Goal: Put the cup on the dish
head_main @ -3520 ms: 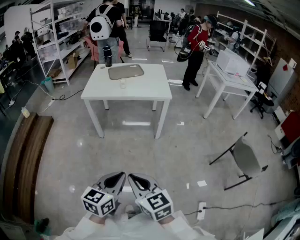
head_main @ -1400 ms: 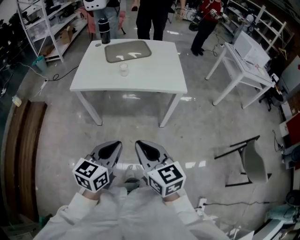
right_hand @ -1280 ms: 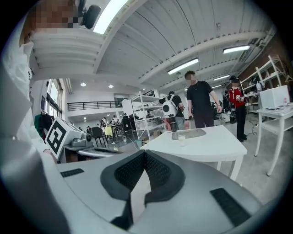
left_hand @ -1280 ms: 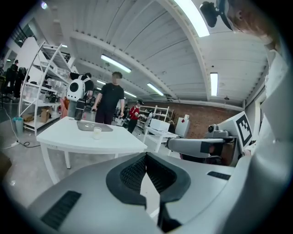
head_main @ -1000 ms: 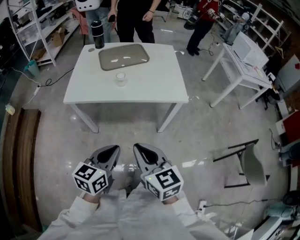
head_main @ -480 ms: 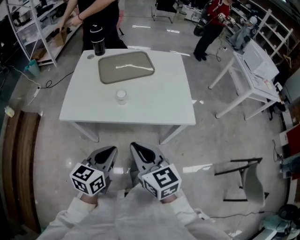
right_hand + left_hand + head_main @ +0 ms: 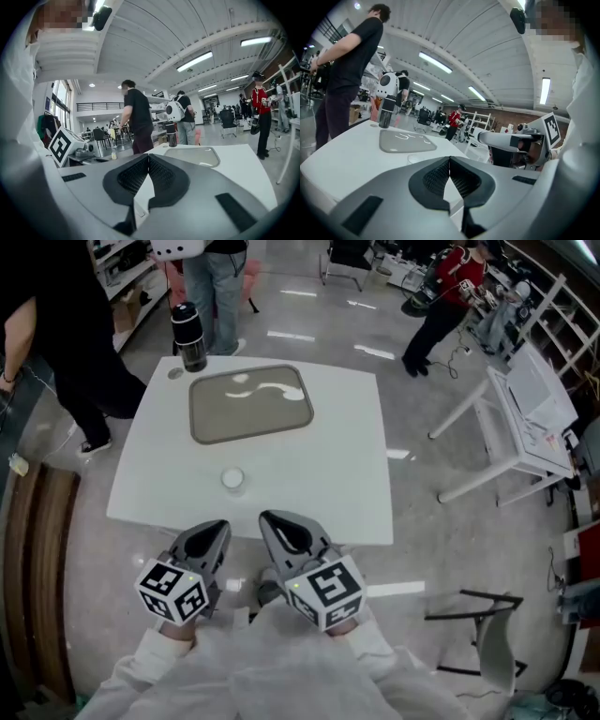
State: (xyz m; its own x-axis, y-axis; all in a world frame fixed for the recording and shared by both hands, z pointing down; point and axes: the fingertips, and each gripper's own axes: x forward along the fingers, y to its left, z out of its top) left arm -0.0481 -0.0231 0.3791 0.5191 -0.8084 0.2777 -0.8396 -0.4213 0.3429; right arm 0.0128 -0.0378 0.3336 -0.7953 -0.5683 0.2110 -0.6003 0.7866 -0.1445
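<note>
A small clear cup (image 7: 232, 480) stands on the white table (image 7: 337, 465), near its front edge. Behind it lies the dish (image 7: 248, 404), a grey rounded tray. My left gripper (image 7: 217, 527) and right gripper (image 7: 273, 519) are held side by side at the table's front edge, both shut and empty, just short of the cup. In the left gripper view my left gripper (image 7: 449, 161) hides most of the cup (image 7: 414, 158), with the dish (image 7: 405, 140) beyond it. The right gripper view shows my right gripper (image 7: 148, 159) and the dish (image 7: 199, 156).
A black bottle (image 7: 189, 337) stands at the table's far left corner. A person in black (image 7: 56, 343) is at the left side, another (image 7: 216, 277) behind the table. A second white table (image 7: 525, 409) and a folding chair (image 7: 487, 634) are to the right, a wooden bench (image 7: 37, 559) to the left.
Both grippers have come forward together from the open floor to the table's front edge, still shut. The table now fills more of the head view. The person in black has walked to the left side.
</note>
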